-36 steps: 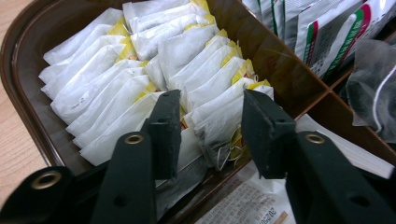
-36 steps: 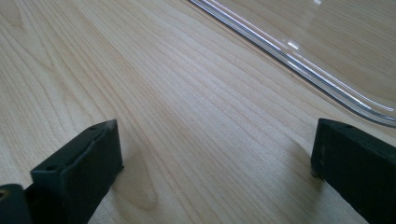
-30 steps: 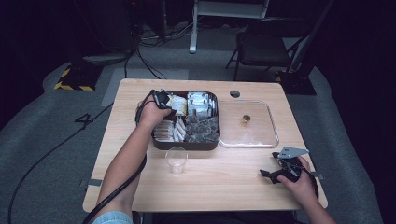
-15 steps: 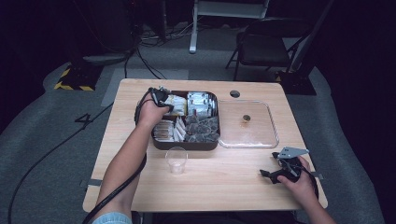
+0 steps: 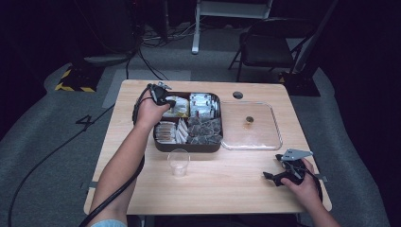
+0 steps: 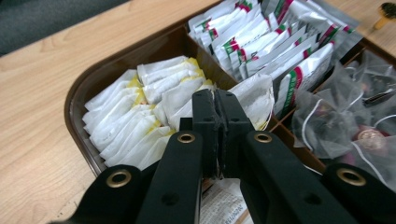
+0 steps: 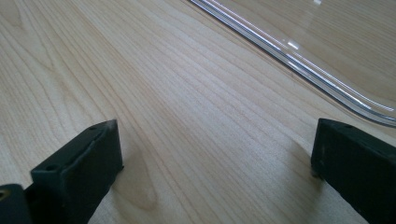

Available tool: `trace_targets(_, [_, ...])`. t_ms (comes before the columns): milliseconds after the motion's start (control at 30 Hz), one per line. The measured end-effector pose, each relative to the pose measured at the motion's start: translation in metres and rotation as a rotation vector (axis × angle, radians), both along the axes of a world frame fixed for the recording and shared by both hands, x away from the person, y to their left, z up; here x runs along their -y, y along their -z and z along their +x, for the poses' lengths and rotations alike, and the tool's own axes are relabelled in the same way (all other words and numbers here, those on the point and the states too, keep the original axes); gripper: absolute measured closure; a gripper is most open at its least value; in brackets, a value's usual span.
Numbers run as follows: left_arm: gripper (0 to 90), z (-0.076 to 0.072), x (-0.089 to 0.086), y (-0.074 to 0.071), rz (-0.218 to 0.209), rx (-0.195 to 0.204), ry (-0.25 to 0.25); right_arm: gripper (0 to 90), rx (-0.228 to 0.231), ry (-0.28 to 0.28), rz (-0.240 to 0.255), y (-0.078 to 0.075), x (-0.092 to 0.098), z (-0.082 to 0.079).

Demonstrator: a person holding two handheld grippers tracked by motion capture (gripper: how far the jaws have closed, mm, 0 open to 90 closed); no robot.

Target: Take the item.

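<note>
Nearest the person, the right tongs point(image 5: 273, 176) rest low on the desk point(image 5: 227, 189) at its right front corner, held in the right hand point(image 5: 302, 185), their jaws spread wide over bare wood with nothing between them, as the right gripper view shows; the curved rim of a clear lid point(image 7: 299, 70) runs just beyond them. Left of that, a small clear cup point(image 5: 178, 161) stands upright on the desk, just in front of the dark tray point(image 5: 189, 147). Farther on, the left tongs point(image 6: 215, 119) hang over the tray's back left compartment, their jaws having just closed, pinched together on the edge of a white tea bag packet point(image 6: 254, 95) that stands a little above the others. Around it lie more white and yellow packets point(image 6: 126, 121), packed on edge in the same compartment. Beyond the divider, a stack of white sachets with red and green marks point(image 6: 261, 39) fills the next compartment, and clear pouches point(image 6: 336, 116) lie to the side. Beside the tray, the clear lid lies flat with a small brown object point(image 5: 249, 120) on it.
</note>
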State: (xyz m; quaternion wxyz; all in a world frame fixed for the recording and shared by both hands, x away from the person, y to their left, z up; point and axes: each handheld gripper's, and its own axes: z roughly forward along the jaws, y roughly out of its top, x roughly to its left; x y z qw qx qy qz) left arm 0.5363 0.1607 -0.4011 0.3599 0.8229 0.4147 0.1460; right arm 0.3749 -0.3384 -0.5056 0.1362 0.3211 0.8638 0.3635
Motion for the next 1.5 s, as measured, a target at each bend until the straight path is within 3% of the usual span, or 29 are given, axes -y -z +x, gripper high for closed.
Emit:
trace_targets(233, [87.8, -0.02, 0.0, -0.019, 0.0, 0.033, 0.027, 2.2, 0.0, 0.001, 0.0, 0.0, 0.0, 0.0])
trace_targets(467, [87.8, -0.045, -0.006, -0.035, -0.025, 0.053, 0.032, 3.3, 0.006, 0.007, 0.001, 0.0, 0.001, -0.003])
trace_targets(767, [87.9, -0.088, -0.009, -0.05, -0.038, 0.07, 0.062, 3.5, 0.003, -0.014, 0.001, 0.0, 0.003, -0.005])
trace_targets(1267, [88.0, -0.163, -0.016, -0.06, -0.066, 0.111, 0.098, 3.5, 0.003, -0.021, 0.002, 0.0, 0.004, -0.005])
trace_targets(1500, [88.0, -0.189, -0.017, -0.06, -0.067, 0.127, 0.117, 3.5, 0.003, -0.024, 0.002, 0.0, 0.003, -0.004])
